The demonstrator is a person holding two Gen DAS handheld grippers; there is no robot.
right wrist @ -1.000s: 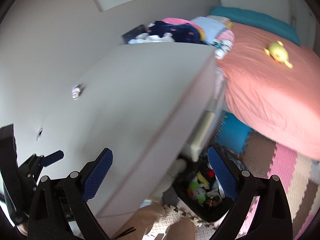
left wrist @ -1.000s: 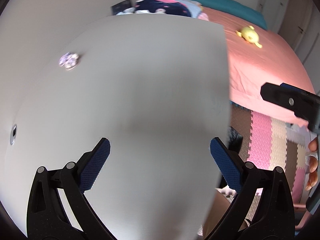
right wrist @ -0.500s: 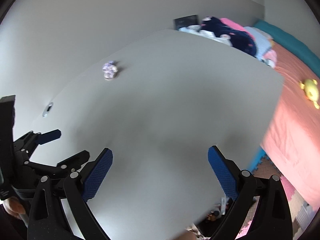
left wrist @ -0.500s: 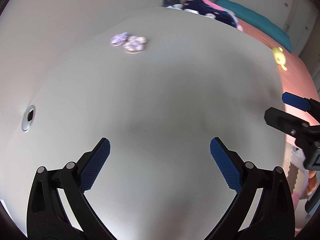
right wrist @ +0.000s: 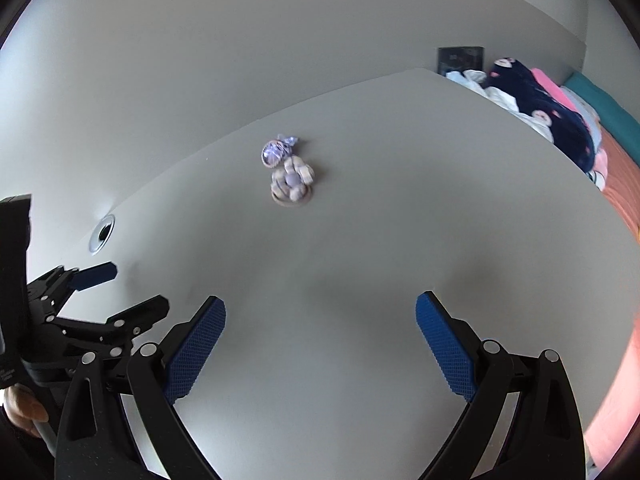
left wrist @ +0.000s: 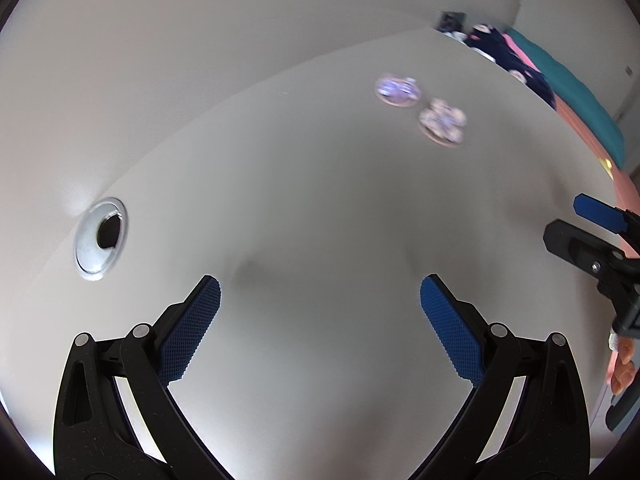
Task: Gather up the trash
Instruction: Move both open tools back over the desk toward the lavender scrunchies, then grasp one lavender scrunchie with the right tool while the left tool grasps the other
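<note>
Two crumpled pieces of trash lie side by side on the white desk (right wrist: 360,280): a purple wrapper (right wrist: 276,150) and a beige-and-purple crumpled wad (right wrist: 292,182). In the left wrist view the wrapper (left wrist: 396,89) and the wad (left wrist: 442,120) sit far ahead to the upper right. My left gripper (left wrist: 320,316) is open and empty above the desk (left wrist: 300,220). My right gripper (right wrist: 320,328) is open and empty, with the trash well ahead of it. The left gripper (right wrist: 100,288) shows at the left of the right wrist view.
A round cable hole with a metal ring (left wrist: 101,238) is in the desk at the left. A pile of clothes (right wrist: 532,100) lies past the desk's far right corner. A bed with a pink cover (right wrist: 624,168) runs along the right.
Both grippers have swung left and forward over the desk. The trash now sits nearer and more to the right in the left view, more central in the right view.
</note>
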